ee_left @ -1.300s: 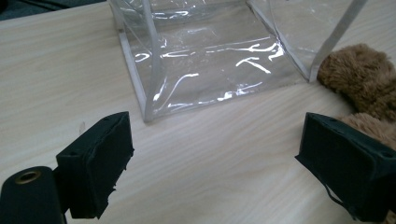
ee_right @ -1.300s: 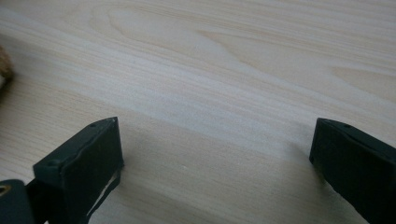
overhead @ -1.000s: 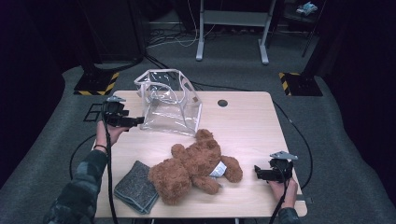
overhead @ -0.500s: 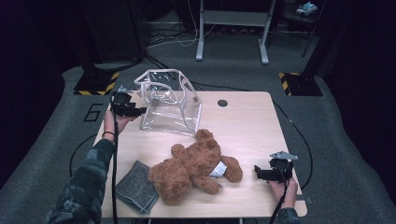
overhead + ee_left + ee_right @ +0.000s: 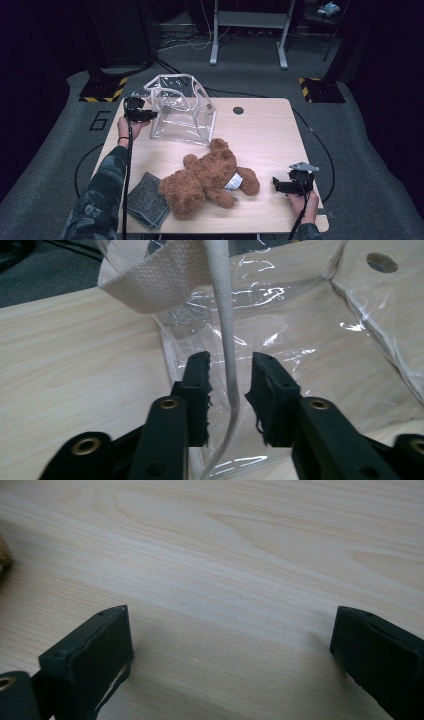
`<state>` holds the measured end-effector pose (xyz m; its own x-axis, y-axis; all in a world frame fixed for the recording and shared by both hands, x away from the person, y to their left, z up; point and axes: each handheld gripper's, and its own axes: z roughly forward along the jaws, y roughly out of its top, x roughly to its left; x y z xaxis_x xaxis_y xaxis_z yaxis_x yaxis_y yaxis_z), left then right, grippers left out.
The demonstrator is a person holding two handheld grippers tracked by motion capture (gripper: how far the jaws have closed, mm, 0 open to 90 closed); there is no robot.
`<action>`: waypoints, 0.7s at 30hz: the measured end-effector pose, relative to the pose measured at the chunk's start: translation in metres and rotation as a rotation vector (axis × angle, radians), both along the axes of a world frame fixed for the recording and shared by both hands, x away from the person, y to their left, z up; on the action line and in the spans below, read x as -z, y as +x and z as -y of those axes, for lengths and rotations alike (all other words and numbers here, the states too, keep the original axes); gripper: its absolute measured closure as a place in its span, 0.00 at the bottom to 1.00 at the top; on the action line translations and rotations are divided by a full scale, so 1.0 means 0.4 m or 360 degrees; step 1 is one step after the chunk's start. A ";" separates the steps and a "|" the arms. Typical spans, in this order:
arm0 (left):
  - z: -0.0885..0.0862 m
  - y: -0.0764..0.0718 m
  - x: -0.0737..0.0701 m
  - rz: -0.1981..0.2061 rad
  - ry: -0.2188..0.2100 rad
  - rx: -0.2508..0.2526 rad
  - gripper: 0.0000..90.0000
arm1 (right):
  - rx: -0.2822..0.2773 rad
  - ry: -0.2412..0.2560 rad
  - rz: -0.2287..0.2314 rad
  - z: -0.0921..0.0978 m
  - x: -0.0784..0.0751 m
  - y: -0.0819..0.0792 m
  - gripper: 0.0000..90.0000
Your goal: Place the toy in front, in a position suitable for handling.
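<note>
Two grippers are on the table (image 5: 260, 125), and the work looks barely begun — judging by the layout, the brown teddy bear (image 5: 205, 177) is meant for the clear plastic bag (image 5: 180, 112), yet it lies on its back near the front edge, well apart from the bag's opening. The bag stands toward the far left corner, its white webbing handle (image 5: 220, 305) hanging down its side. The left gripper (image 5: 230, 375) has its jaws partly apart with the strap running down between them; neither pad clearly presses it, so the grasp is not yet made. Closing on the strap, opening the bag and loading the bear all appear left to do. The right gripper (image 5: 287, 185) rests low near the front right corner, just beside the bear's foot, jaws spread wide over bare wood — holding nothing. A grey cloth (image 5: 145, 200) lies at the front left corner, touching the bear's head.
</note>
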<state>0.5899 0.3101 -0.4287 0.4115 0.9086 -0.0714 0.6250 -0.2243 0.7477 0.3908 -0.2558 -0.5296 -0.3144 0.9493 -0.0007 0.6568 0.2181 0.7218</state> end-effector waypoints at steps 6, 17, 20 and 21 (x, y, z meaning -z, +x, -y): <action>0.014 0.004 0.010 0.0021 -0.0032 -0.0048 0.96 | 0.0002 0.0000 0.0001 0.000 0.000 0.000 0.03; 0.002 -0.004 0.008 0.0044 -0.0023 -0.0134 0.97 | 0.0009 0.0003 0.0002 0.000 0.000 -0.001 0.03; -0.010 -0.009 0.007 0.0036 -0.0031 -0.0156 0.97 | 0.0010 0.0002 0.0003 0.000 0.000 -0.001 0.03; -0.015 -0.011 0.007 0.0048 -0.0036 -0.0169 0.97 | 0.0010 0.0002 0.0004 0.000 0.000 -0.001 0.03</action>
